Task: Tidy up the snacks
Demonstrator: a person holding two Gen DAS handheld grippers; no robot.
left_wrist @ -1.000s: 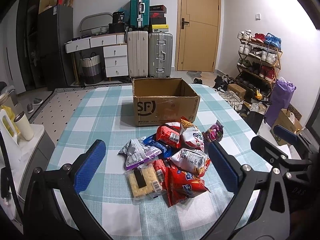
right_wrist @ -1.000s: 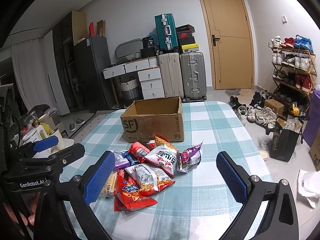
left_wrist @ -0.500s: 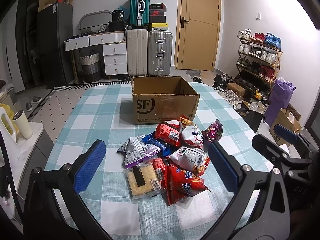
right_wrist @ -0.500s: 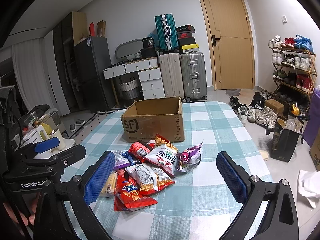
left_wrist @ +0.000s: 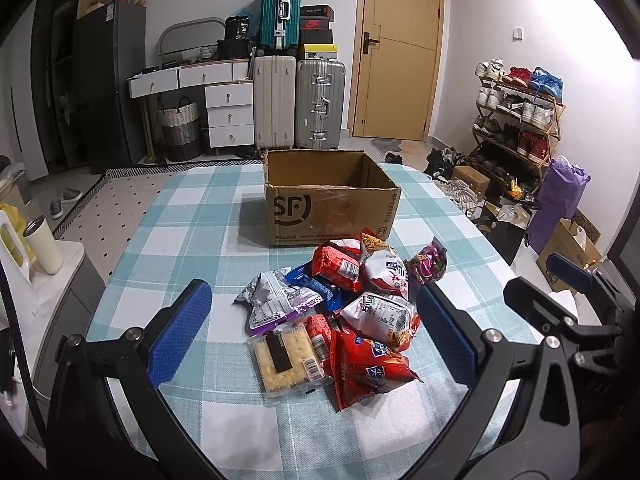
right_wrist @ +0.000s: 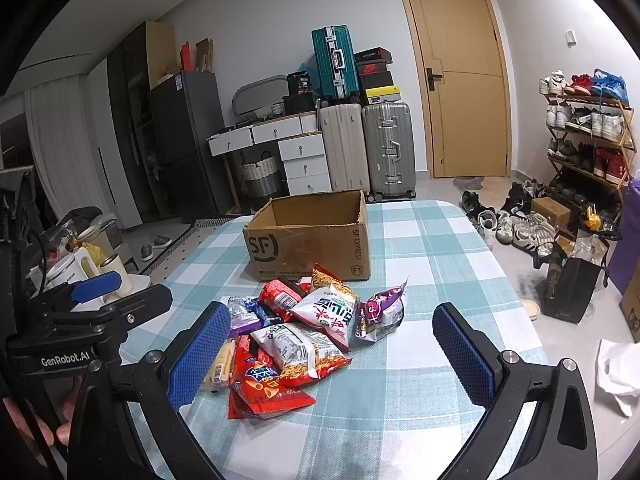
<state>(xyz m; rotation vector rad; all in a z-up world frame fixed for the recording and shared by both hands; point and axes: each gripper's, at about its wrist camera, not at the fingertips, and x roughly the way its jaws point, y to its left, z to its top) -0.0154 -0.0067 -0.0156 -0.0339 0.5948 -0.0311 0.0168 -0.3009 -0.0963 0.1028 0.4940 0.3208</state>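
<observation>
A pile of snack packets (left_wrist: 336, 312) lies on the checked tablecloth, in front of an open, empty SF cardboard box (left_wrist: 330, 198). The pile holds a clear cracker pack (left_wrist: 286, 356), red bags (left_wrist: 368, 368), a silver-purple bag (left_wrist: 276, 300) and a small purple bag (left_wrist: 428, 266). My left gripper (left_wrist: 312, 332) is open and empty, hovering over the near side of the pile. My right gripper (right_wrist: 332, 350) is open and empty, also above the pile (right_wrist: 296, 336), with the box (right_wrist: 312, 236) beyond it. Each gripper shows at the edge of the other's view.
The table (left_wrist: 188, 220) ends on the right near a shoe rack (left_wrist: 516, 120) and bags on the floor. A side cabinet with a white cup (left_wrist: 42, 246) stands at the left. Suitcases (left_wrist: 300, 104) and drawers stand against the far wall.
The left gripper's view has tilted slightly, so the box and pile sit a little lower in frame. The right gripper has barely moved. Both stay open.
</observation>
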